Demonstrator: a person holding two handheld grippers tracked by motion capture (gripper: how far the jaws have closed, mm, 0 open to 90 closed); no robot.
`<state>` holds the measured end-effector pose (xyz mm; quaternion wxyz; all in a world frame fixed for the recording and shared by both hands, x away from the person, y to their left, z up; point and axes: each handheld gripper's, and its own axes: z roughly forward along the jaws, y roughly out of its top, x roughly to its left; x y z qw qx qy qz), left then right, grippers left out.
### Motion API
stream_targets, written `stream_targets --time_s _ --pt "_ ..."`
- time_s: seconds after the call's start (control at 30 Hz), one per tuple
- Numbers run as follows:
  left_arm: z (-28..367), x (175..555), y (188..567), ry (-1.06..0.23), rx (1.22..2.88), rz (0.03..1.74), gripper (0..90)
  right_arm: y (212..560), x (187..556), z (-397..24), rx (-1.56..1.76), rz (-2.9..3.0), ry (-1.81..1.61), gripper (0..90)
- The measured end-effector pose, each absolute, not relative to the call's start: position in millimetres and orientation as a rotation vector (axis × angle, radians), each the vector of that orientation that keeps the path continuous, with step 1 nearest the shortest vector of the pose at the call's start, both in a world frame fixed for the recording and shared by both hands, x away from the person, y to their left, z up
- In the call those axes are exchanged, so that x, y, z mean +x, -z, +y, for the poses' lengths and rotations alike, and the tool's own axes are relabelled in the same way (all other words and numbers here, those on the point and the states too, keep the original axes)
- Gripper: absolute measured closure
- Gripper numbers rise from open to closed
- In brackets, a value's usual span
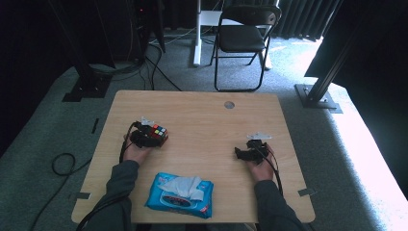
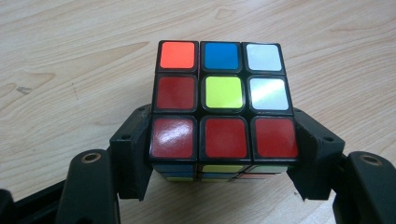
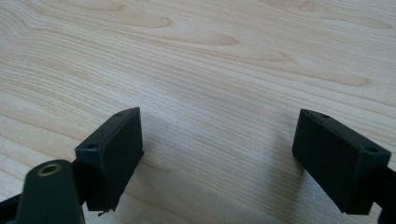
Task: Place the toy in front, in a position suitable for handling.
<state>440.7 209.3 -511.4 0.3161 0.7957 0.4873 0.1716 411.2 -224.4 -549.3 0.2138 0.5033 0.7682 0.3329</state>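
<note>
A Rubik's cube (image 1: 159,132) rests on the wooden table (image 1: 207,120) at the left. In the left gripper view its top face (image 2: 224,93) shows red, blue, white, yellow and orange squares. My left gripper (image 1: 153,138) (image 2: 223,156) has a black pad against each side of the cube's near end, so it is shut on it. At the right of the table, my right gripper (image 1: 242,154) (image 3: 219,154) stands open just over bare wood with nothing between its jaws.
A blue pack of wet wipes (image 1: 180,195) with a white tissue sticking out lies near the front edge, between my forearms. A cable hole (image 1: 229,104) sits at the table's far side. A folding chair (image 1: 243,38) stands beyond the table.
</note>
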Motion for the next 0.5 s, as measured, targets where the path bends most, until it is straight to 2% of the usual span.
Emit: stream_targets --time_s 0.5 --pt "200.5 437.5 502.2 -0.471 2.093 1.231 34.1 549.3 411.3 -224.4 1.396 2.132 -0.924 15.9"
